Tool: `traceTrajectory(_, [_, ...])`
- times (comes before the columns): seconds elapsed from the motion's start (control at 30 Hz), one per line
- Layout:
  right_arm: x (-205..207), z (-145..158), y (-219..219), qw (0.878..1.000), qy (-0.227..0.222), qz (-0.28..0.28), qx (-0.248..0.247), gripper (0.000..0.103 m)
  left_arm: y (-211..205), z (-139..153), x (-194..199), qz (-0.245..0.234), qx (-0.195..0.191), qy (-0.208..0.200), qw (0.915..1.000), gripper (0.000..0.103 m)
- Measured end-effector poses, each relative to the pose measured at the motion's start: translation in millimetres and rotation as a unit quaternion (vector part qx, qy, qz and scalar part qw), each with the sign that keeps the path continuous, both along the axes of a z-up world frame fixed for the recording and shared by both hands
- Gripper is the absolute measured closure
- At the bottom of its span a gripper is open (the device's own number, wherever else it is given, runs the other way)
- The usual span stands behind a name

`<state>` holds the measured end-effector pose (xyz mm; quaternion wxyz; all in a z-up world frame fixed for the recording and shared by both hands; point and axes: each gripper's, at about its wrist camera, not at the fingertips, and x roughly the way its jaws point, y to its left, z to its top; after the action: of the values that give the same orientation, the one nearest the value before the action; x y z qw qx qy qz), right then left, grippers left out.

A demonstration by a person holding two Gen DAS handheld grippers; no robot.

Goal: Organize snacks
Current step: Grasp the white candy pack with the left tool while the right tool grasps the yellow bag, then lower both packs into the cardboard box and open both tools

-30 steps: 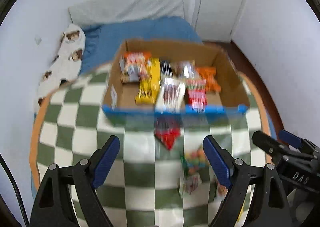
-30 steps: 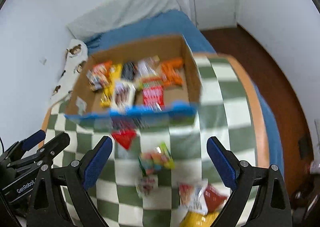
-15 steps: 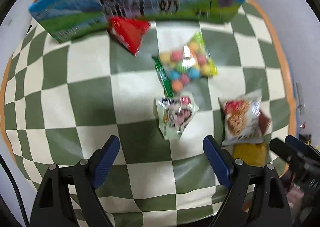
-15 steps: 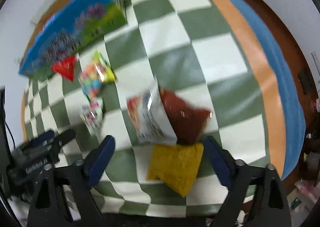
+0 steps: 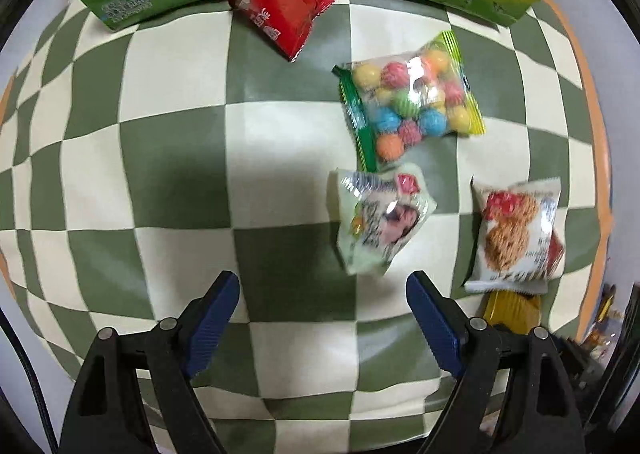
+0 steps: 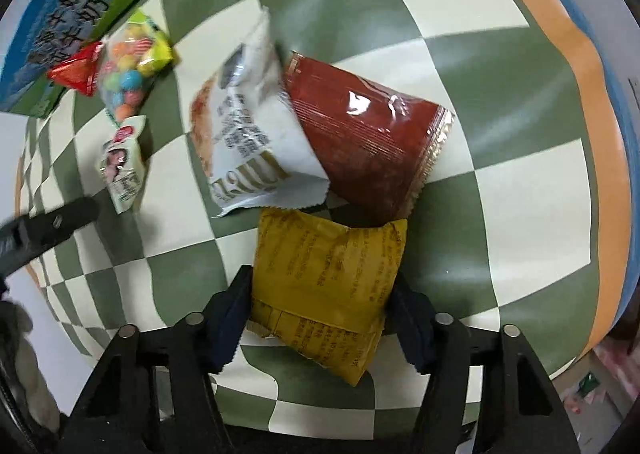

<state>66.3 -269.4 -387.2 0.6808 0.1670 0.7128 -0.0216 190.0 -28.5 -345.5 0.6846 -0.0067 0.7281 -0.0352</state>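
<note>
My right hand-held gripper (image 6: 320, 314) is closing across the yellow packet (image 6: 326, 286) sitting right between its jaws, long axis pointing away.

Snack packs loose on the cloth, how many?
6: red pack by the box; candy bag; pale green pack; white cookie pack; brown pack beside it; yellow pack between right claw pads. Others may be hidden.
</note>
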Motion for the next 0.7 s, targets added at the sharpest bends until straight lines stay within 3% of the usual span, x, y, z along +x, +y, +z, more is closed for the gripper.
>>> traceTrajectory(0.2, [-3.4,12.0,-1.0,1.0,-0.016,0.003,0.007,0.041,-21.0,-25.2,23.1,-0.022,-0.006,0.018,0.9996,0.018])
traceTrajectory(0.33, [-4.5,15.0,-0.1,1.0,-0.018,0.001,0.015,0.041,-30.2,-41.7,28.0,-0.026,-0.017,0.038,0.9988,0.056])
traceTrajectory(0.37, [-5.9,17.0,-1.3,1.0,-0.02,0.0,0.019,0.041,-32.5,-42.2,25.3,-0.033,-0.011,0.037,0.9987,0.061])
traceTrajectory(0.57, [-5.8,46.2,-0.4,0.998,-0.041,0.006,0.044,0.042,-26.6,-26.7,-0.8,-0.03,-0.021,0.026,0.999,0.066])
traceTrajectory(0.7, [9.4,75.8,3.2,0.996,-0.065,0.019,0.065,0.042,-9.5,5.2,-13.2,-0.019,-0.042,0.006,0.9989,0.066])
